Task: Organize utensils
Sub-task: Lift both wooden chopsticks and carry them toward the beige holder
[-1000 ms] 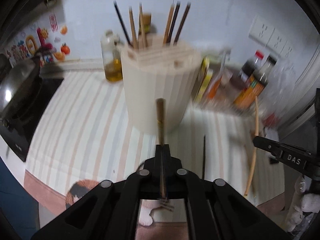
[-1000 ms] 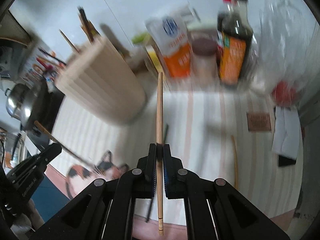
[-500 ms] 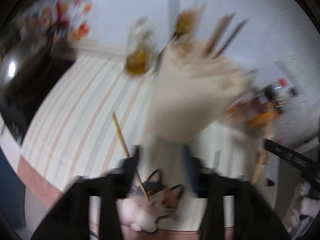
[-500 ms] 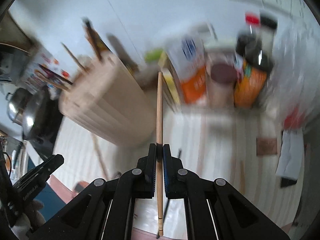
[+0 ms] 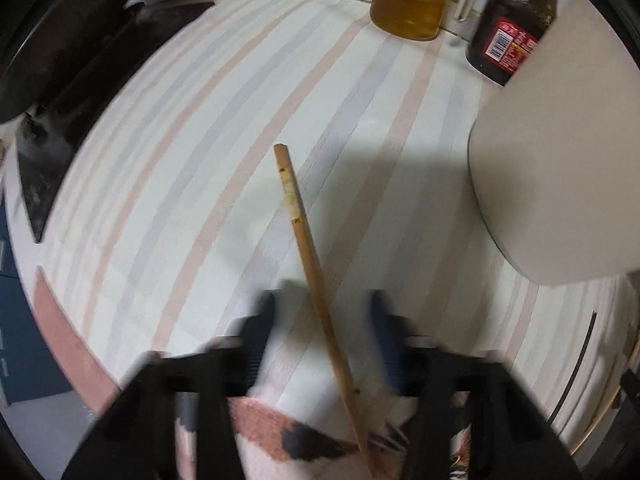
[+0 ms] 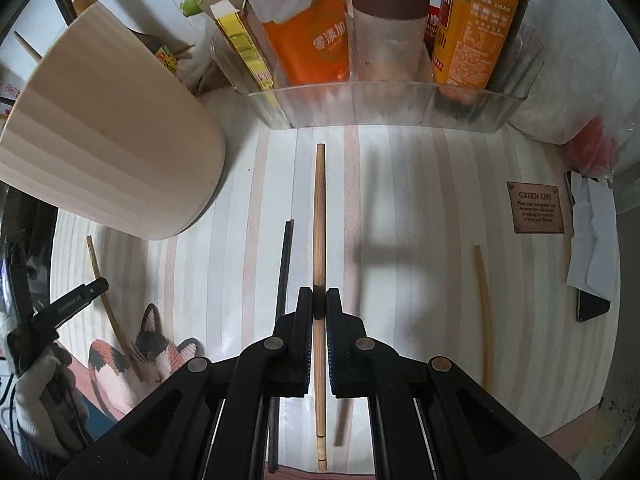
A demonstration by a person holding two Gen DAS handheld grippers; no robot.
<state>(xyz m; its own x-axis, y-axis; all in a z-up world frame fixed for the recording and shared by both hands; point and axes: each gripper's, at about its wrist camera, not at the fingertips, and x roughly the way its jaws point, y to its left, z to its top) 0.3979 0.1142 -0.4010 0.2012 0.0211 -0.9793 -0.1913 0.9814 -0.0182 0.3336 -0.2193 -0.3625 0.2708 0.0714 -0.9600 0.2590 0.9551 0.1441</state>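
Observation:
My left gripper is open, low over the striped mat, with a bamboo chopstick lying on the mat between its jaws. My right gripper is shut on a wooden chopstick, held level above the mat and pointing away. The beige utensil holder stands at the left; in the left wrist view it is at the right. A black chopstick lies just left of my right gripper. Another bamboo chopstick lies at the right. The left gripper also shows in the right wrist view, over a chopstick.
A clear bin of sauce bottles and packets stands behind the mat. An oil jar and a dark sauce bottle stand at the back. A black stove is at the left. A phone and paper lie at the right.
My left gripper opened, let its chopstick go onto the mat, and dropped low over it. My right gripper lowered with its chopstick toward the mat.

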